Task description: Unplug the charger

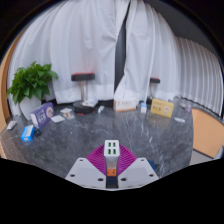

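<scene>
Gripper view: gripper [112,160] low in foreground, two light fingers with magenta pads [98,158] angled inward. White charger [112,149] upright between pads, two dark slots on its top face, both pads pressing its sides, jaws closed on it. Beyond fingers, dark marbled table [80,135]. Far edge: green potted plant [32,80], purple box [43,113], small bottles [143,106], yellow box [162,107]. Behind table, black stool [84,78], white curtains [95,40].
</scene>
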Action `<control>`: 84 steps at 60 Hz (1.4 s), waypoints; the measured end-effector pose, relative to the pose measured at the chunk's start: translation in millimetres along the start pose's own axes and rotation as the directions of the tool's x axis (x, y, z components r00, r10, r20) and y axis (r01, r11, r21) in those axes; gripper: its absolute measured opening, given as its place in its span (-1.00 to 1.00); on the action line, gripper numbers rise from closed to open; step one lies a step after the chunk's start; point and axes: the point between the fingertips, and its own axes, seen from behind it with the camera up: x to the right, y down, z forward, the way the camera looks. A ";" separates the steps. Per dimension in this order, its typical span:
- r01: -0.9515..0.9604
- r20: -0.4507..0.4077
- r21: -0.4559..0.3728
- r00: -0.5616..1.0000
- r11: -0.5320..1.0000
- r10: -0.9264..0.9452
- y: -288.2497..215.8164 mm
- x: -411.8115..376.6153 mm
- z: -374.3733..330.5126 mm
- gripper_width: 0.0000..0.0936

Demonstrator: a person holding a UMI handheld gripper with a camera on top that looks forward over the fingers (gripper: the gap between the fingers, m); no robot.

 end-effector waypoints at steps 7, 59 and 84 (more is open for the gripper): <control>0.083 0.050 0.261 0.994 0.962 -0.099 -129.1 -24.2 -40.1 -0.77; -0.060 0.042 -0.221 0.997 0.973 0.071 53.0 217.6 46.5 0.06; 0.076 -0.030 -0.127 0.996 0.989 -0.081 -4.1 230.4 -61.5 0.82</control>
